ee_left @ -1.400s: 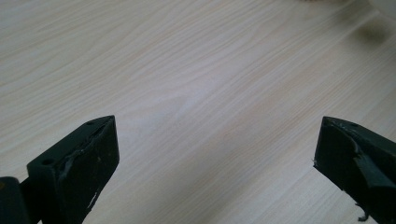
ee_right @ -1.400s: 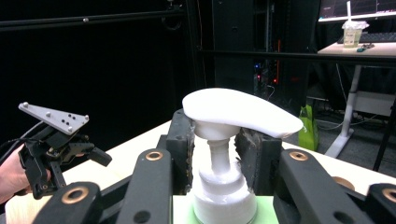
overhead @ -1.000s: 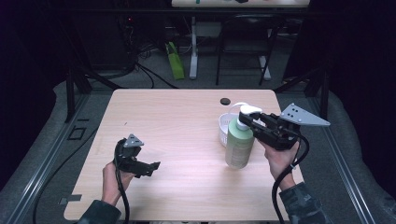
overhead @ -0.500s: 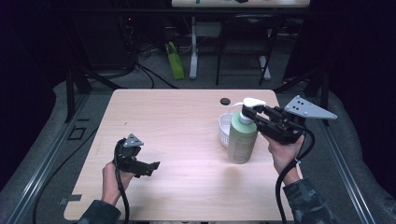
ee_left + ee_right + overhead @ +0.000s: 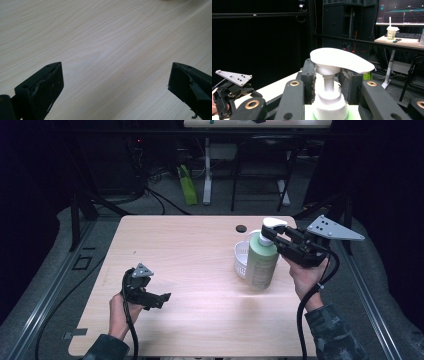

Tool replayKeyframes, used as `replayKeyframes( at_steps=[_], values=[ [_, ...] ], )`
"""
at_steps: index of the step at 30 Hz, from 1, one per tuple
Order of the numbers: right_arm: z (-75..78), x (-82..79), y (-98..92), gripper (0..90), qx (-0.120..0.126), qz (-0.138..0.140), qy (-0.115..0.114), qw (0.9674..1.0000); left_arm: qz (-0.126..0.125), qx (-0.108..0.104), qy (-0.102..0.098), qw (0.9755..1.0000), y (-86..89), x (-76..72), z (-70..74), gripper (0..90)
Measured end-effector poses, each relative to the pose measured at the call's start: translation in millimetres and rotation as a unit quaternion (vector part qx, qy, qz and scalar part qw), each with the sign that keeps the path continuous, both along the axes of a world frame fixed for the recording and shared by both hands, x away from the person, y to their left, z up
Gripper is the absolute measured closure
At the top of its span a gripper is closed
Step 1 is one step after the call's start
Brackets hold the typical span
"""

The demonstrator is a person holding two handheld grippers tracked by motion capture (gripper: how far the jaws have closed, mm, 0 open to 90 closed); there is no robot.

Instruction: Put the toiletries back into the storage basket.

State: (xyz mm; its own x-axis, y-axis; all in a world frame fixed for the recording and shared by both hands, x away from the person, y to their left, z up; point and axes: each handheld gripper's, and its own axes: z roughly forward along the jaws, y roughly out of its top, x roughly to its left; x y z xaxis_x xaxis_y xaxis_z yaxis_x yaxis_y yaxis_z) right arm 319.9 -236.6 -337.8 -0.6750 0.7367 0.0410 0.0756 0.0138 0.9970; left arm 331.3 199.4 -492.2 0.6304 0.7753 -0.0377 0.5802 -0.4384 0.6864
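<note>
Since the earlier frame I've carried the green pump bottle (image 5: 262,261) w/ the right gripper (image 5: 278,239) a bit toward the far edge, now tilted just beside the white basket (image 5: 241,256). Its jaws clamp the pump neck under the nozzle so it hangs w/o slipping. Left gripper (image 5: 162,297) rests low over the bench (image 5: 190,250), jaws wide apart, holding nothing.

The green bottle (image 5: 262,262) is hiding part of the white basket (image 5: 242,258). The right tongs (image 5: 327,80) are covering the bottle's neck.
</note>
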Motion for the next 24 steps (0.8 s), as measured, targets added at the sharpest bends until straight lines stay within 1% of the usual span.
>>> replayKeyframes(
  at_steps=[3, 5, 9, 11, 18, 24],
  values=[
    [0.4, 1.1, -1.0, 67.2, 0.001, -0.003, 0.0, 1.0, 0.0, 0.0, 0.0, 1.0, -0.2, 0.1, -0.1, 0.0],
    [3.5, 2.2, -3.1, 67.2, 0.002, -0.003, 0.002, 1.0, 0.0, 0.0, 0.0, 1.0, -0.4, 0.2, -0.1, 0.0],
    [9.4, 2.6, -4.7, 67.2, 0.002, -0.004, -0.005, 1.0, 0.0, 0.001, 0.0, 1.0, -0.5, 0.2, -0.2, 0.0],
    [13.4, 3.3, -5.2, 67.3, -0.002, -0.005, -0.011, 0.9999, 0.0, 0.001, 0.0, 1.0, -0.2, 0.1, -0.2, 0.0],
    [13.2, 7.5, -7.5, 67.2, -0.008, -0.012, -0.008, 0.9999, 0.0, 0.002, 0.0, 1.0, -0.6, 0.3, -0.4, 0.0],
    [13.8, 12.7, -12.1, 67.2, -0.008, -0.02, -0.012, 0.9997, 0.0, 0.001, 0.0, 1.0, -0.7, 0.5, -0.6, 0.0]
  ],
)
